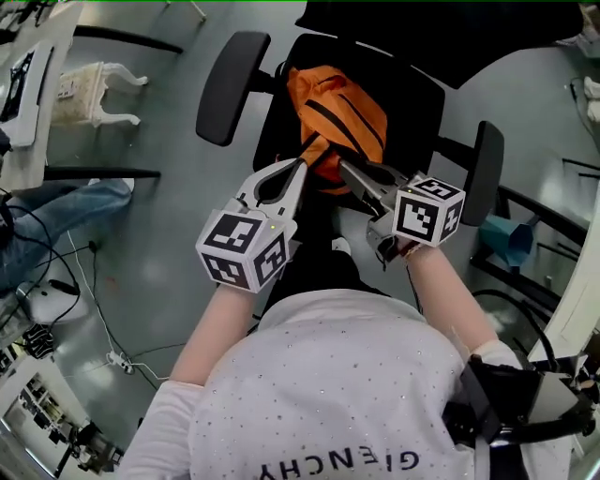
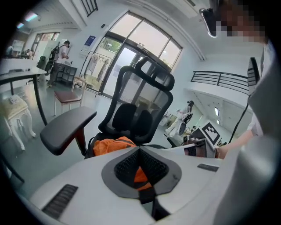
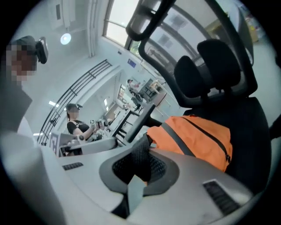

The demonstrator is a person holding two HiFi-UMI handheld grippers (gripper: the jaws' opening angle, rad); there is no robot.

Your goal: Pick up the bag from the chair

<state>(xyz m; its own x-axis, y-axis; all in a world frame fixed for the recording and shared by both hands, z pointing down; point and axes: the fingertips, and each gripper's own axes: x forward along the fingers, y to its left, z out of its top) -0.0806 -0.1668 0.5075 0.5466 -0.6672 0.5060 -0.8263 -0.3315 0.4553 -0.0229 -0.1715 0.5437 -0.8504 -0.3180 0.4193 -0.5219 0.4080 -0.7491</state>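
entry, listed from the wearer outward; every place is given against the office chair point(image 1: 277, 131).

1. person point(image 1: 319, 384): white speckled top, at the chair's front edge, both forearms reaching over the seat.

2. left gripper point(image 1: 303, 165): over the seat's front, a little toward the left armrest point(image 1: 230, 86). jaws together; its own view shows orange cloth and a black strap pinched between the pads point(image 2: 127, 165).

3. right gripper point(image 1: 344, 169): just beside the left one, on the side of the right armrest point(image 1: 487, 169). jaws together; a grey strap runs out from between them, so judged clamped on the bag's strap.

4. orange bag point(image 1: 339, 108): on the chair's seat, dark straps across it. the near end is gathered to a point that touches both claws; the bulk lies beyond them, toward the backrest point(image 1: 375, 28).

5. governing relation: the bag lies straight ahead of both claws, its long axis running front to back of the seat, roughly in line with the grippers. neither hand is nearer; both hold the same near end. judgement: the lift calls for a pull up and off the seat; held by one end only, the far end is likely to trail and may drag on the seat.

6. white side table point(image 1: 98, 89): farthest, well off beyond the chair's left armrest.
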